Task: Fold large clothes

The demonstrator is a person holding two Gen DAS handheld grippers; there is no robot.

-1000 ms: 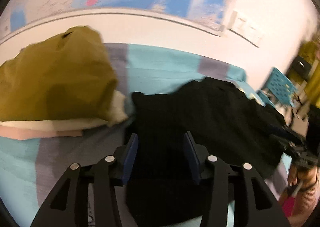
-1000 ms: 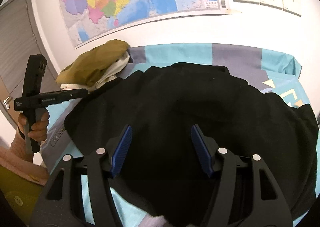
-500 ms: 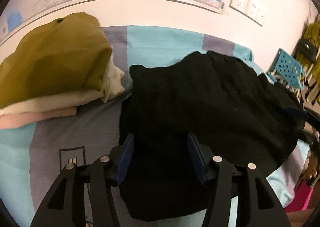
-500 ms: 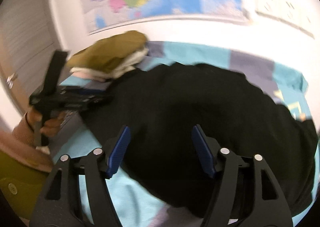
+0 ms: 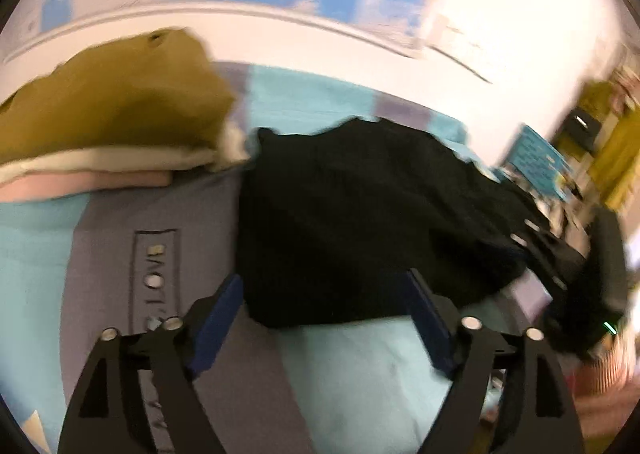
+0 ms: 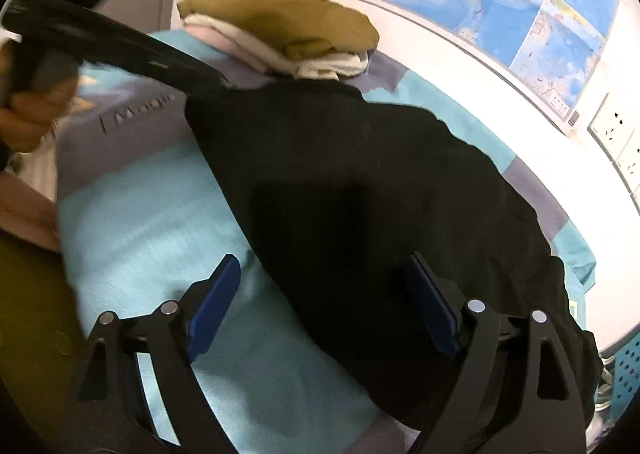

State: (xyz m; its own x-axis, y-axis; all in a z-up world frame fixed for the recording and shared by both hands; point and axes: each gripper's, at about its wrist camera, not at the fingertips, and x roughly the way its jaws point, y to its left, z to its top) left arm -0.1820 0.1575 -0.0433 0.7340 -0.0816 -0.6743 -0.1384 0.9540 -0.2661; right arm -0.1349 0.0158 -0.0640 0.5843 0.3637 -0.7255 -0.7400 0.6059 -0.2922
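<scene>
1. Movement is seen in both views: compared with half a second ago, the left claw (image 5: 324, 308) has been drawn back toward the near edge of the black garment (image 5: 360, 222), so that bare turquoise and grey sheet of the bed (image 5: 352, 378) is now shown between its blue pads, where before only black cloth was seen.
2. The left claw is spread wide and nothing is pinched by it; the near hem of the garment lies just beyond its fingertips.
3. The right claw (image 6: 324, 306) has also been swung and brought lower. It is spread too, with nothing held; its left pad is over the bare sheet and its right pad over the black cloth.
4. The black garment (image 6: 380, 206) is lying on the bed in a loose, rounded heap, not yet flat. Its far corner touches the stack of folded clothes (image 6: 288, 30), which is topped by an olive piece.
5. In the right view the left claw is seen from outside, reaching to the far left corner of the garment; whether the cloth is touched there cannot be told.
6. It is judged that a new grasp on the edges is being prepared, so the fold itself is not yet begun.
7. The left view is blurred by motion, so fine details cannot be read.
</scene>
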